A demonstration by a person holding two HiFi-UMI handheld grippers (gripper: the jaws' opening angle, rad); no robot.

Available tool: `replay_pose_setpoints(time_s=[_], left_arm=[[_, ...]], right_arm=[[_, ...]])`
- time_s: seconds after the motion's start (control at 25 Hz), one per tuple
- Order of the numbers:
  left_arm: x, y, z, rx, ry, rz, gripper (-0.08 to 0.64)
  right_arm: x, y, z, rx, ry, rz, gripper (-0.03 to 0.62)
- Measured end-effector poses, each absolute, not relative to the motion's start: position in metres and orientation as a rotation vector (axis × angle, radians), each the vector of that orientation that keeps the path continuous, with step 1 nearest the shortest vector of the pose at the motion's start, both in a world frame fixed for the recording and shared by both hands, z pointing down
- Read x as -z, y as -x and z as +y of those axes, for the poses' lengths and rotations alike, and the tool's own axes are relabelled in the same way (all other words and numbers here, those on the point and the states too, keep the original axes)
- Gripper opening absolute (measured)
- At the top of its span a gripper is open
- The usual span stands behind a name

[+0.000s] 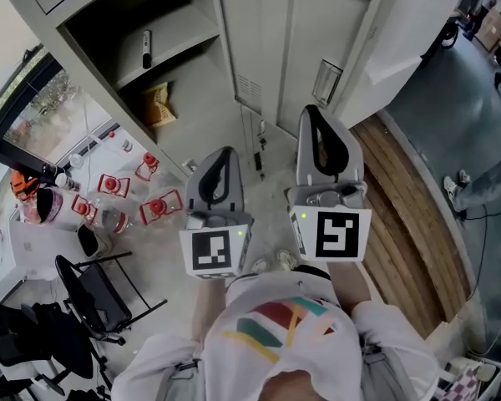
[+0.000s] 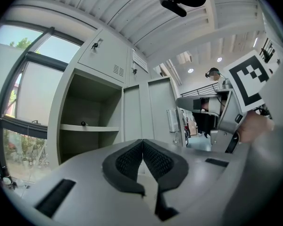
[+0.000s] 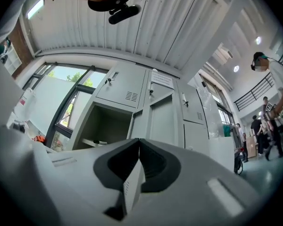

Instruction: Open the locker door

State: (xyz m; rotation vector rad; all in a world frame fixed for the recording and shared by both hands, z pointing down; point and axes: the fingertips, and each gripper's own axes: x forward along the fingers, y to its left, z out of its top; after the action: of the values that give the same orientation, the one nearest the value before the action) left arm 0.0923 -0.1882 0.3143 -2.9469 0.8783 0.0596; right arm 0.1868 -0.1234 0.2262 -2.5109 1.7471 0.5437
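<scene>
Seemingly done: locker open, tools idle

The left gripper [image 2: 142, 142] and right gripper [image 3: 139, 142] hang with jaws pressed together, empty, I'd guess because the tall grey metal locker door [image 1: 252, 40] seems swung aside from its shelved compartment [image 1: 171, 36]. Only the head view shows a yellow bag [image 1: 159, 105] inside.
</scene>
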Motion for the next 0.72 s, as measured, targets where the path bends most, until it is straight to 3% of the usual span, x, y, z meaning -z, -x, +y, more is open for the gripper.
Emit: replay_pose_setpoints(time_s=[0.72], left_arm=[[-0.299, -0.043, -0.206, -0.161, 2.808, 1.111, 0.015]], right_arm=[[-0.281, -0.126, -0.152, -0.374, 2.339, 2.041, 0.005]])
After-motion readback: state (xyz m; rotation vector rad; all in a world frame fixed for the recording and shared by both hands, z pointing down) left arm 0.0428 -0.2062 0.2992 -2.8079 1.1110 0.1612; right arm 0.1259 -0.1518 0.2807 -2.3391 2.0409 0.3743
